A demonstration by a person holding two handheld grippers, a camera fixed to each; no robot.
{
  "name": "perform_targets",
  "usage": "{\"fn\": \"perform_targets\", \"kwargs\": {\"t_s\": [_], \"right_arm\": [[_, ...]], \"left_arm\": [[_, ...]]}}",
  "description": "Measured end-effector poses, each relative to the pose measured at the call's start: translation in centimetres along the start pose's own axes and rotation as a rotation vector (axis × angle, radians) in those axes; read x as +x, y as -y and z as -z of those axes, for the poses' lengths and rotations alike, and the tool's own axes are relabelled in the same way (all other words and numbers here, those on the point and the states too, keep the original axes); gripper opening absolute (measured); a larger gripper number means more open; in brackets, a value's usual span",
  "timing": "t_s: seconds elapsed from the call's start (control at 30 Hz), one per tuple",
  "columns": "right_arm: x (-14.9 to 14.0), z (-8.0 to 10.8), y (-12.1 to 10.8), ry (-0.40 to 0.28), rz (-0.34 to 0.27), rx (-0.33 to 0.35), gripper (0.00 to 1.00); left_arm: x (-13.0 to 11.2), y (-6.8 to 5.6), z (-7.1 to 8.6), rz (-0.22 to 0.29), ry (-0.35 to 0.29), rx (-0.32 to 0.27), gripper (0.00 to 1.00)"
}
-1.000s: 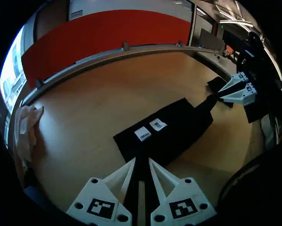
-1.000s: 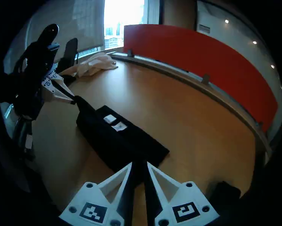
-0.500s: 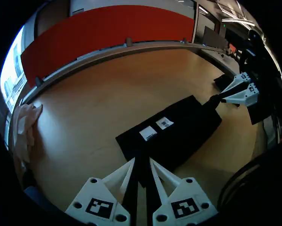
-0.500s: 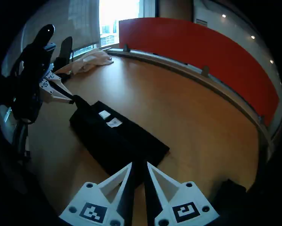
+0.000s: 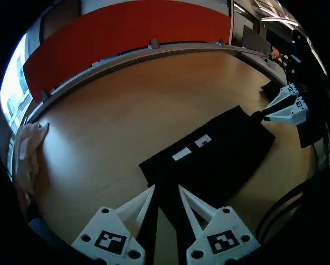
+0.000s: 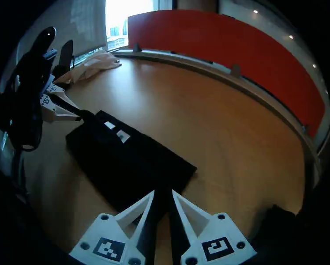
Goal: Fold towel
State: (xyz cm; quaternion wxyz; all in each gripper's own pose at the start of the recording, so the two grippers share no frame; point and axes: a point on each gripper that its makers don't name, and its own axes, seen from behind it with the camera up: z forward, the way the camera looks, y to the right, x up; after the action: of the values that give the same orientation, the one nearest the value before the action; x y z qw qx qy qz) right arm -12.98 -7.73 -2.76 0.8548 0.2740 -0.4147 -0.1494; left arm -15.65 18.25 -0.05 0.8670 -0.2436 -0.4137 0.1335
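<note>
A black towel (image 5: 218, 154) with two white labels (image 5: 182, 153) lies stretched over the wooden table (image 5: 121, 115). My left gripper (image 5: 165, 196) is shut on its near corner, the dark cloth running between the white fingers (image 5: 134, 207). At the far right my right gripper (image 5: 288, 108) pinches the opposite corner. In the right gripper view the towel (image 6: 125, 161) spreads ahead of the right gripper (image 6: 162, 201), which is shut on the cloth edge. The left gripper (image 6: 61, 111) holds the far corner at the left, a dark-sleeved hand behind it.
A beige cloth (image 5: 28, 148) (image 6: 92, 65) lies bunched at the table's far end. A red partition (image 5: 121, 31) (image 6: 235, 44) stands behind the table's railed back edge. A dark object (image 5: 271, 88) sits behind the right gripper. Chair backs (image 6: 65, 53) stand near the window.
Both grippers kept their hold and drew the towel out; it now looks wider and flatter over the table, and the labels have tilted lower.
</note>
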Motion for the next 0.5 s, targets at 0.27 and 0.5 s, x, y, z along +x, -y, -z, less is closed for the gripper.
{"fn": "perform_targets", "kwargs": {"t_s": [0.27,0.5], "right_arm": [[-0.3,-1.4,-0.6,0.000,-0.036,-0.040,0.21],[-0.3,-2.3,-1.4,0.014,-0.041,-0.060,0.34]], "left_arm": [[-0.5,0.4,-1.5,-0.027,0.014,0.018,0.28],[-0.1,1.1,-2.2,-0.038,0.008,0.044,0.34]]}}
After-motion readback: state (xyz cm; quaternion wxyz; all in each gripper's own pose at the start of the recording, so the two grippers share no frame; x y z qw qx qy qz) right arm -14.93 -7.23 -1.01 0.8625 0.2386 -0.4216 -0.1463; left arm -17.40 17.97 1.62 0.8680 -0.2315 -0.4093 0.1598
